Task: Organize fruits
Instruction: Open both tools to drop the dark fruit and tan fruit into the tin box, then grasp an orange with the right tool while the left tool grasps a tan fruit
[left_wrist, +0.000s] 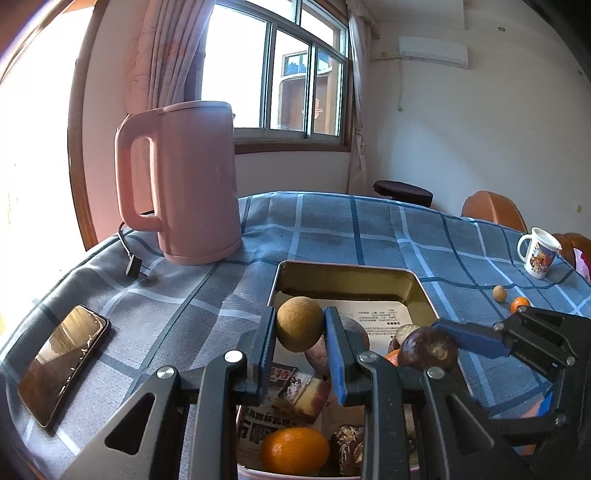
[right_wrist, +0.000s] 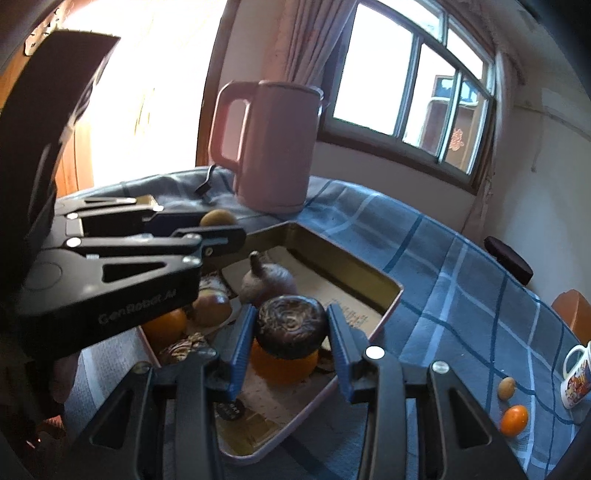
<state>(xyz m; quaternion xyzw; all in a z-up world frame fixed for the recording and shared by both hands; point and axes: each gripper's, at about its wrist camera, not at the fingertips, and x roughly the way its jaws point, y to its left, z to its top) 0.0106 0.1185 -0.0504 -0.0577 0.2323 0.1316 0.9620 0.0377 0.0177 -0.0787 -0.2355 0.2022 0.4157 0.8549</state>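
My left gripper (left_wrist: 300, 326) is shut on a round brown longan (left_wrist: 299, 324) and holds it above a metal tray (left_wrist: 349, 268). My right gripper (right_wrist: 291, 325) is shut on a dark brown water chestnut (right_wrist: 291, 326) over the same tray (right_wrist: 373, 275). The tray holds an orange (left_wrist: 294, 450), a purple sweet potato (right_wrist: 267, 282), other dark fruits and printed paper. In the left wrist view the right gripper (left_wrist: 428, 347) comes in from the right with the chestnut. In the right wrist view the left gripper (right_wrist: 218, 227) comes in from the left with the longan (right_wrist: 217, 218).
A pink kettle (left_wrist: 184, 181) with its cord and plug (left_wrist: 133, 266) stands behind the tray. A phone (left_wrist: 64, 363) lies at the left. A small longan (right_wrist: 506, 387), a small orange (right_wrist: 513, 420) and a printed mug (left_wrist: 540, 256) sit at the right on the blue checked tablecloth (left_wrist: 369, 229).
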